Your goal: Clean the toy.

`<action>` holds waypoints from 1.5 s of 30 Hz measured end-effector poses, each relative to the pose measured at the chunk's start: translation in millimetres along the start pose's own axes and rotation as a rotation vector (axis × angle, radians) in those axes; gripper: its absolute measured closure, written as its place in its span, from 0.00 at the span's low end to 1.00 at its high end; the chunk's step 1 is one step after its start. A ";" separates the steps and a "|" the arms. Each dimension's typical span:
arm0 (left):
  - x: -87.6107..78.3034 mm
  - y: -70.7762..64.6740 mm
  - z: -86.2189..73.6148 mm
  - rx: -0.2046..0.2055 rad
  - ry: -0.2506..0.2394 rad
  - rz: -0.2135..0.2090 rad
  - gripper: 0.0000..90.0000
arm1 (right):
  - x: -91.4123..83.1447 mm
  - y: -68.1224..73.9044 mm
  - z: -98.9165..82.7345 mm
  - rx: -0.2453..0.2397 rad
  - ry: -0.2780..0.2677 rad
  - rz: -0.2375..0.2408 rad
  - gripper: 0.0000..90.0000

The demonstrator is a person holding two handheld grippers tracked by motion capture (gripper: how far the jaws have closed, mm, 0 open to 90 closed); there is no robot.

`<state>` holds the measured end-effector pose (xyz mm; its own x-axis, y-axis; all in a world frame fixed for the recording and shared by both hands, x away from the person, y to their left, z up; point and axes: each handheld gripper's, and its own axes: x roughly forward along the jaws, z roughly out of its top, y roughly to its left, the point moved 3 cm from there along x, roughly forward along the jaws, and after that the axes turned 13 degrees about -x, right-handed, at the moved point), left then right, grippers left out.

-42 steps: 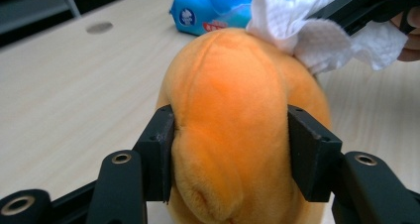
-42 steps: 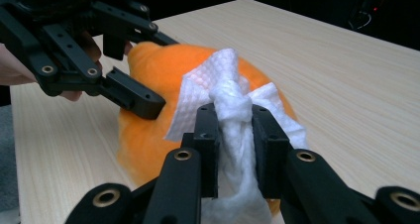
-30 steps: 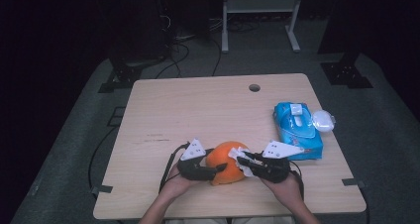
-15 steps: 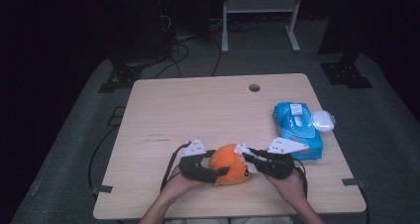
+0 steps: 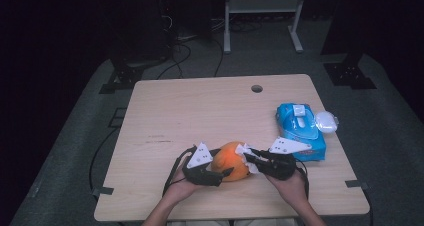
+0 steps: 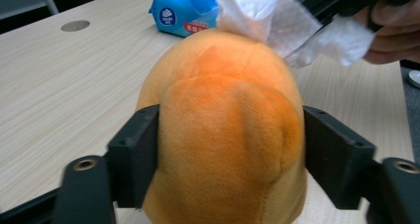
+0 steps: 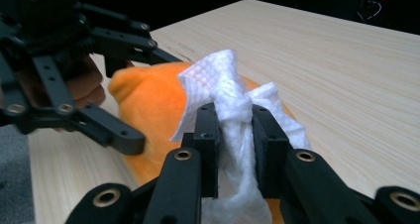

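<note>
An orange plush toy [image 6: 228, 135] is clamped between the jaws of the left hand-held gripper [image 5: 222, 173] near the front edge of the counter [image 5: 200, 111], those jaws having just been opening. A white wipe [image 7: 233, 110] is pinched by the right hand-held gripper [image 7: 235, 135] and pressed on the toy. On the blue wipes pack [image 6: 185, 11] a logo is seen, its writing too small to be read

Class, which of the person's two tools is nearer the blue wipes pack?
The right tool, just beside the blue wipes pack, pinching a white wipe. The left tool sits farther away, clamped on the orange plush toy.
</note>
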<state>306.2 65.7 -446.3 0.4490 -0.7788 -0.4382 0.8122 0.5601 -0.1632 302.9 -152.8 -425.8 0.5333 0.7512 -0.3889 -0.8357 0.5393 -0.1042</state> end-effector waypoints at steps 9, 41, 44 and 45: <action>0.4 -5.5 -4.0 0.059 0.000 -0.004 0.39 | 6.9 19.3 17.5 -0.093 -0.008 0.018 0.84; -14.5 18.2 2.5 -0.083 -0.016 -0.020 0.23 | 7.6 -2.8 -10.9 0.038 0.029 -0.046 0.84; -13.2 17.6 1.6 -0.039 0.003 0.023 0.27 | 10.0 6.5 -2.5 0.004 -0.003 -0.027 0.84; -14.1 20.0 0.2 -0.052 0.004 0.020 0.31 | 10.4 8.5 -1.5 -0.010 -0.001 -0.030 0.83</action>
<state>316.2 87.8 -443.3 0.4631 -0.7661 -0.4456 0.7826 0.5895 -0.2002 301.1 -141.0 -432.1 0.5584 0.7350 -0.3847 -0.8205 0.5577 -0.1254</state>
